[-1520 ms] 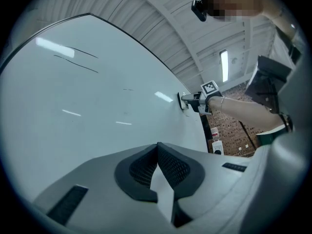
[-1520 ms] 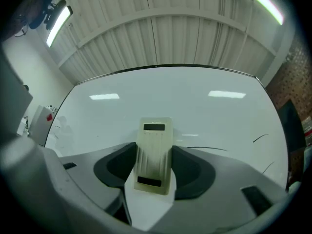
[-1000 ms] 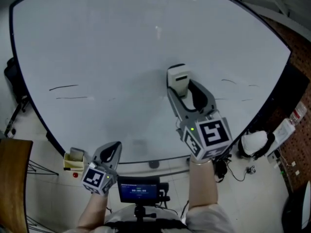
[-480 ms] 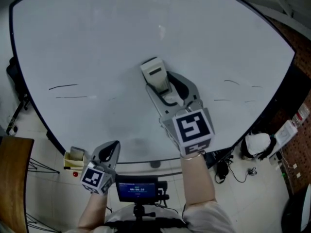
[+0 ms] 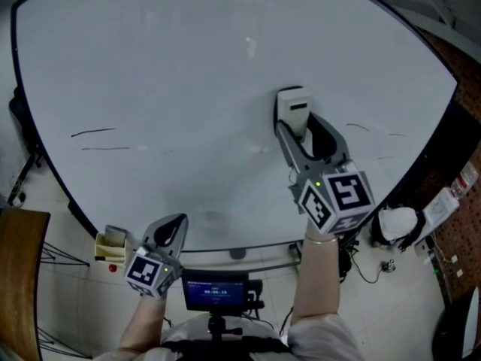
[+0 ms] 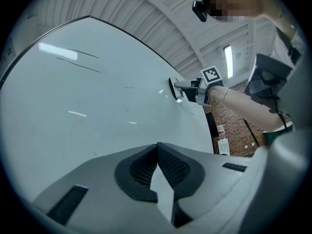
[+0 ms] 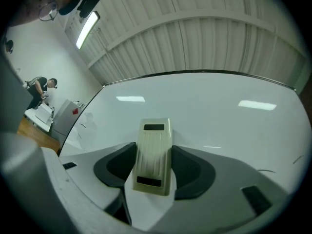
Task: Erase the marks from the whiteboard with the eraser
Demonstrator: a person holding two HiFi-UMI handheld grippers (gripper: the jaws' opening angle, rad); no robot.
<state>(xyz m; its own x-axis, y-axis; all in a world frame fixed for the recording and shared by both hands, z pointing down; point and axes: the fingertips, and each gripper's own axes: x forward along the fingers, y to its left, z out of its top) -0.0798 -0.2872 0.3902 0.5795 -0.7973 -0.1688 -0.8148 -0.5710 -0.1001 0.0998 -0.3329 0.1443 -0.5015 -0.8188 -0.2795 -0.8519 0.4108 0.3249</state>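
The whiteboard (image 5: 188,66) fills the head view. Thin black marks (image 5: 94,132) remain at its left, and more marks (image 5: 357,127) sit at its right. My right gripper (image 5: 294,111) is shut on a cream eraser (image 5: 292,105), pressed against the board's middle right, just left of the right marks. In the right gripper view the eraser (image 7: 154,155) lies gripped between both jaws. My left gripper (image 5: 171,229) hangs below the board's lower edge, jaws shut on nothing; in its own view the gripper (image 6: 157,155) points along the board.
A small box (image 5: 113,241) sits on the tray at the board's lower left. A screen (image 5: 216,293) stands below the board. Brick wall, cables and a white object (image 5: 398,220) lie at the right. A wooden edge (image 5: 19,277) is at the far left.
My right gripper swept left with the eraser, then back right, and now stands further right and slightly higher, close to the right marks. The left gripper stayed put.
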